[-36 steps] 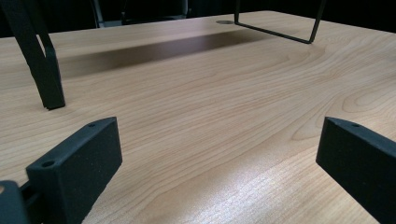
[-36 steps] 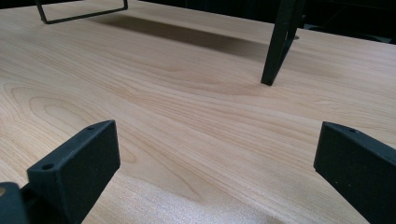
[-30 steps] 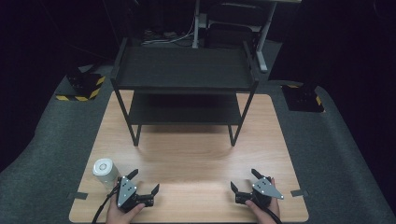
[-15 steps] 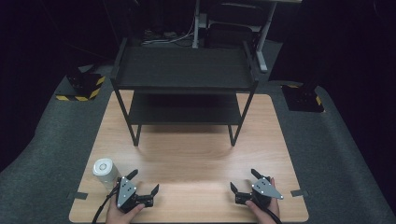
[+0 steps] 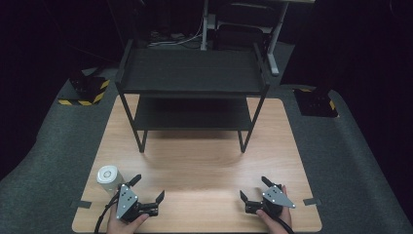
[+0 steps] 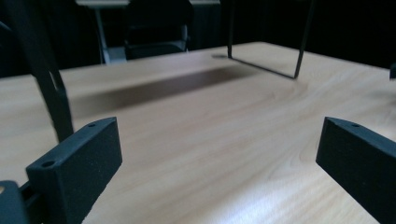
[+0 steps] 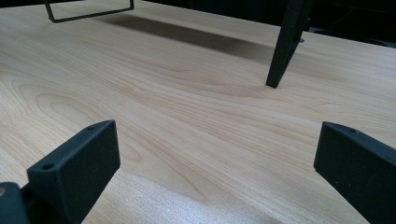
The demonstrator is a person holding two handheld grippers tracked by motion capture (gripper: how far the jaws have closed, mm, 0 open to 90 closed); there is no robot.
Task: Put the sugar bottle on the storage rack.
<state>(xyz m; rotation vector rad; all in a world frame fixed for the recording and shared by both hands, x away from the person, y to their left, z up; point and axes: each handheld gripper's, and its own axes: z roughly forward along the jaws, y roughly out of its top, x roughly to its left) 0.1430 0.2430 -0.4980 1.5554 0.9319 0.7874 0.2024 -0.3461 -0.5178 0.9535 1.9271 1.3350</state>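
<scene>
A small white cylinder (image 5: 108,177) stands upright near the front left corner of the wooden table (image 5: 204,161). Just right of it my left gripper (image 5: 147,187) rests low over the table, jaws wide apart and empty; its own view (image 6: 219,154) has only bare wood between them. Near the front right corner my right gripper (image 5: 254,188) also stands open with nothing in it, and its own view (image 7: 217,154) looks across bare tabletop. A black two-level metal shelf (image 5: 192,73) stands at the back of the table, both levels bare.
The shelf's legs (image 7: 285,42) and floor bar (image 6: 264,67) stand ahead of the grippers. Grey carpet (image 5: 44,165) surrounds the table. Black blocks with yellow stripes (image 5: 85,90) sit on the floor at the left, another at the right (image 5: 316,102). Tape marks (image 5: 80,204) flank the front corners.
</scene>
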